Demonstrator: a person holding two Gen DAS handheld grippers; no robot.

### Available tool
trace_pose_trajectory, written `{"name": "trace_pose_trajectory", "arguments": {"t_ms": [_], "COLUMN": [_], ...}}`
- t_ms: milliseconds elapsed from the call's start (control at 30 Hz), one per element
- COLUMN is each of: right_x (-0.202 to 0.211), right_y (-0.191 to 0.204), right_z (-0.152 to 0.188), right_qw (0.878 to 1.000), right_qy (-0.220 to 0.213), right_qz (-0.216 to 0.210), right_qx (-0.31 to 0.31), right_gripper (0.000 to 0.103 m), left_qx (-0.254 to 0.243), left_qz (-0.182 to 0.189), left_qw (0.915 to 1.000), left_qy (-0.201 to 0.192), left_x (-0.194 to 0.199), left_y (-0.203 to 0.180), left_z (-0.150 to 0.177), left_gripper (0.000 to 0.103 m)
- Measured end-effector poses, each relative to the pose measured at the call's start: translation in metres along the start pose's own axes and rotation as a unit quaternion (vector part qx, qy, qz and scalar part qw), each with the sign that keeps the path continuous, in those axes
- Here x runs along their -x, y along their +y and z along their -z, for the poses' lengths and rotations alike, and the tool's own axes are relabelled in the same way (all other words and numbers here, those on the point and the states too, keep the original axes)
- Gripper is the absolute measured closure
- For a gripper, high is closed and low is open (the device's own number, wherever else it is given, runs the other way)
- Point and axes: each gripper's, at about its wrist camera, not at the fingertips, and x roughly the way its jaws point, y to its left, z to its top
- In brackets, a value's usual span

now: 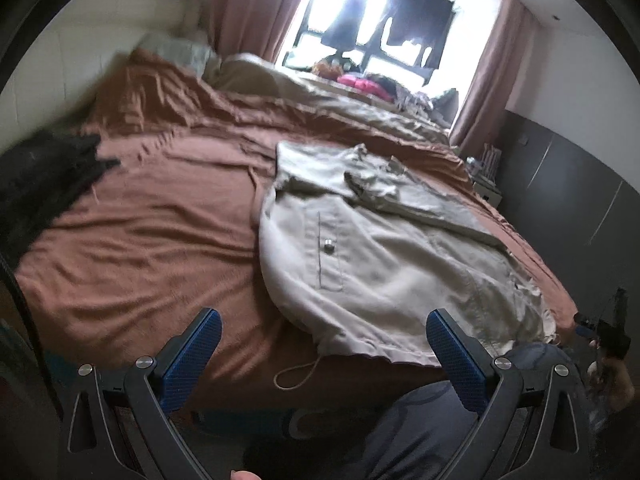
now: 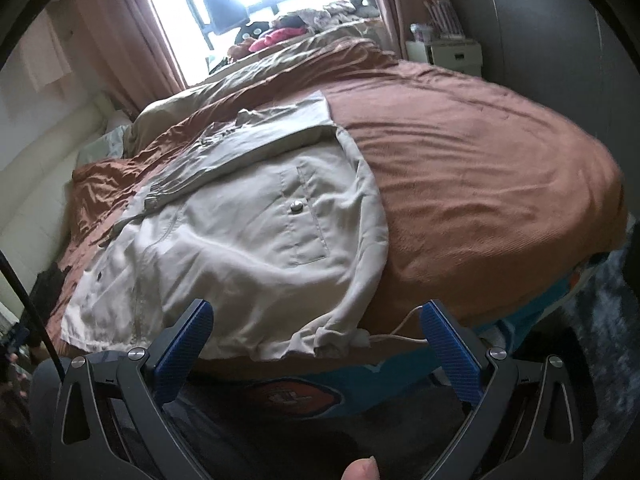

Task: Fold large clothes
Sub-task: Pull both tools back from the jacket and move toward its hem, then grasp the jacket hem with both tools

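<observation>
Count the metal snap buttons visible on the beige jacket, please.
1: a snap button sits on the pocket flap of the beige jacket lying on the bed. Folds may hide others.

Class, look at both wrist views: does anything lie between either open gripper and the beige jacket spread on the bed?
Nothing visible does. The jacket lies flat on the brown bedspread, its hem just ahead of the left gripper and right gripper.

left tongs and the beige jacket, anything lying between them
Only bare brown bedspread lies between the open left tongs and the beige jacket, in the left wrist view.
</observation>
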Motion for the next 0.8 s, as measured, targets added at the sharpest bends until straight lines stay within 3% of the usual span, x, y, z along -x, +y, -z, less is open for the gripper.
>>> {"name": "trace_pose_trajectory", "arguments": {"t_ms": [133,300,433,567,800], "right_x": [-0.016,-0.036,-0.052,-0.061,-0.063], "right_y": [-0.016,-0.036,-0.047,-0.053,-0.055], "right_z": [-0.006,-0.007,-0.006,-0.006,0.002], "right_qw": [0.999,0.995,0.990,0.983,0.979], "right_qy": [0.004,0.019,0.030,0.030,0.030], "right_qz": [0.008,-0.037,-0.078,-0.125,-0.148], "right_qx": [-0.031,-0.087,-0.113,-0.129,-0.139], "right_gripper": [0.000,0.028,0.036,0.037,0.037], "left_qx": [0.004,0.016,0.014,0.027,0.075], "left_qz": [-0.014,-0.005,0.009,0.019,0.015], "left_qw": [0.9998,0.9995,0.9987,0.9972,0.9941], "left_qy": [0.010,0.025,0.048,0.067,0.077], "left_x": [-0.021,-0.043,-0.058,-0.066,-0.077], "left_y": [0.004,0.007,0.006,0.007,0.020], "left_z": [-0.003,-0.006,-0.006,-0.006,-0.008], "left_gripper": [0.000,0.000,0.000,0.000,0.005]}}
